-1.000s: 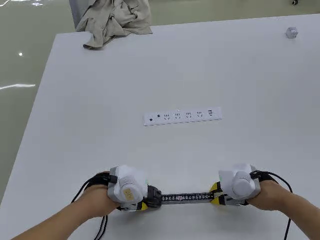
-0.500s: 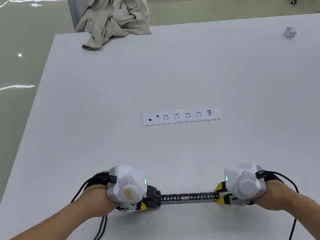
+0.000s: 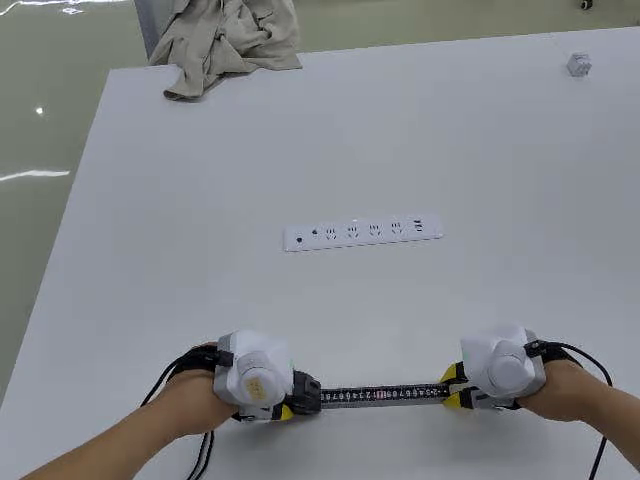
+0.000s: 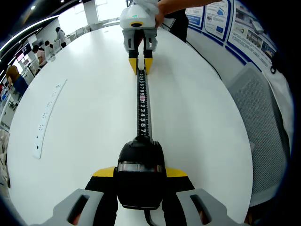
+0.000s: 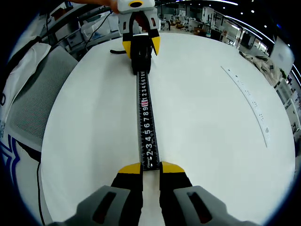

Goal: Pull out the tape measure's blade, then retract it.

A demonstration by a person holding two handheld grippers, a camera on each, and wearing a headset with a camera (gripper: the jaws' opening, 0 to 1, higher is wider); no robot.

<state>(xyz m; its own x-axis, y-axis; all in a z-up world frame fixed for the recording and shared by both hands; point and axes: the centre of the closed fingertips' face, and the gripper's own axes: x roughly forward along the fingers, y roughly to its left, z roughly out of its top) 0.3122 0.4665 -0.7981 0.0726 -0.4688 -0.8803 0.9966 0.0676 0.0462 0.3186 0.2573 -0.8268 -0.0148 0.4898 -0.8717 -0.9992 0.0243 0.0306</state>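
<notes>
Left jaws grip case (image 4: 140, 172) — right, blade tip (image 5: 149, 162).

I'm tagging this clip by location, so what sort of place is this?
Probably a lab or open-plan workshop: a large white workbench carrying a power strip, with information posters on the wall behind.

In my head view I see a white table (image 3: 200, 200) over a glossy green-grey floor (image 3: 45, 120). A white power strip (image 3: 362, 232) lies flat at center, running 9 to 3 o'clock. At 11 o'clock, a crumpled beige cloth (image 3: 225, 40) sits on the far edge. At 1 o'clock, well apart, rests 1 small grey object (image 3: 578, 65).
</notes>
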